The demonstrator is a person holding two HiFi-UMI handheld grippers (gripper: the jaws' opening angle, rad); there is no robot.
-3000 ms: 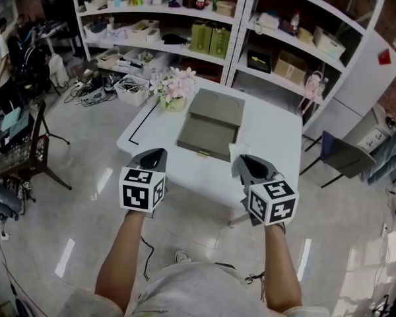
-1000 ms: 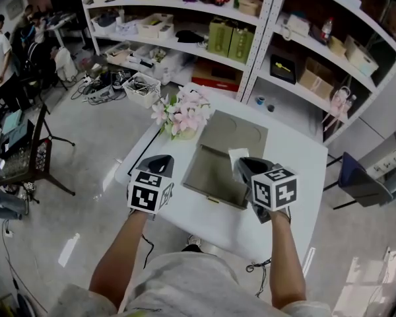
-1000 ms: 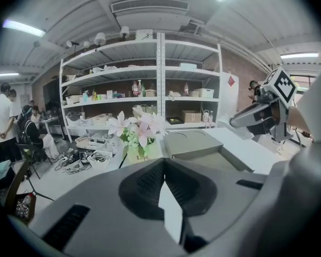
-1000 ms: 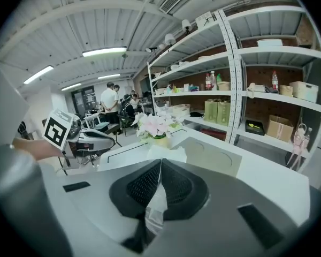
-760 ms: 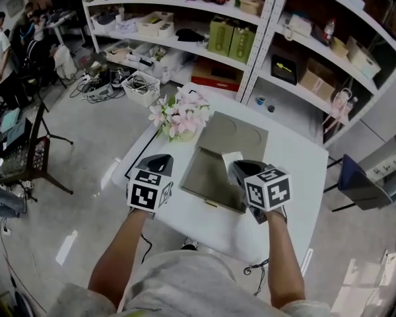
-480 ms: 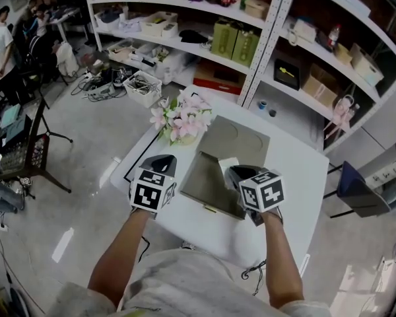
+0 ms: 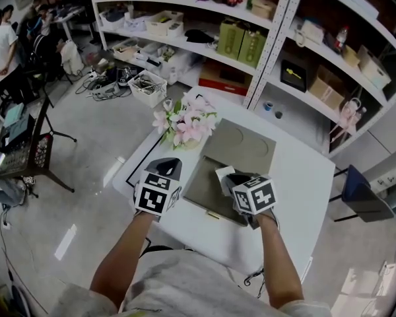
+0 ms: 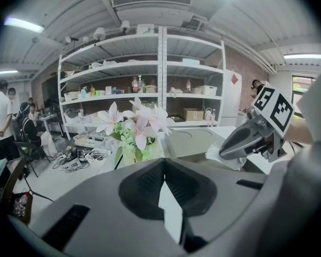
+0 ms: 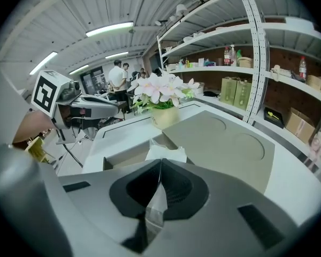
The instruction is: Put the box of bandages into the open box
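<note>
My right gripper [image 7: 228, 177] is shut on the white box of bandages [image 7: 222, 173] and holds it just above the tray of the open grey box [image 7: 204, 189], whose lid [image 7: 243, 146] lies folded back. In the right gripper view the bandage box [image 9: 166, 153] sticks out past the shut jaws of my right gripper [image 9: 159, 165], over the grey tray [image 9: 127, 158]. My left gripper [image 7: 169, 166] hovers shut and empty at the tray's left side. In the left gripper view my left gripper [image 8: 163, 164] points at the flowers [image 8: 134, 127], with the right gripper [image 8: 239, 143] to its right.
A pot of pink flowers [image 7: 186, 125] stands on the white table [image 7: 297, 177] just beyond the box's left corner. Loaded shelving [image 7: 251, 32] rises behind the table. A dark chair [image 7: 360, 193] stands to the right, and people [image 7: 0, 45] with equipment are far left.
My right gripper has carried the bandage box leftward from the table's right part to over the open tray. The left gripper has stayed by the tray's left side.
</note>
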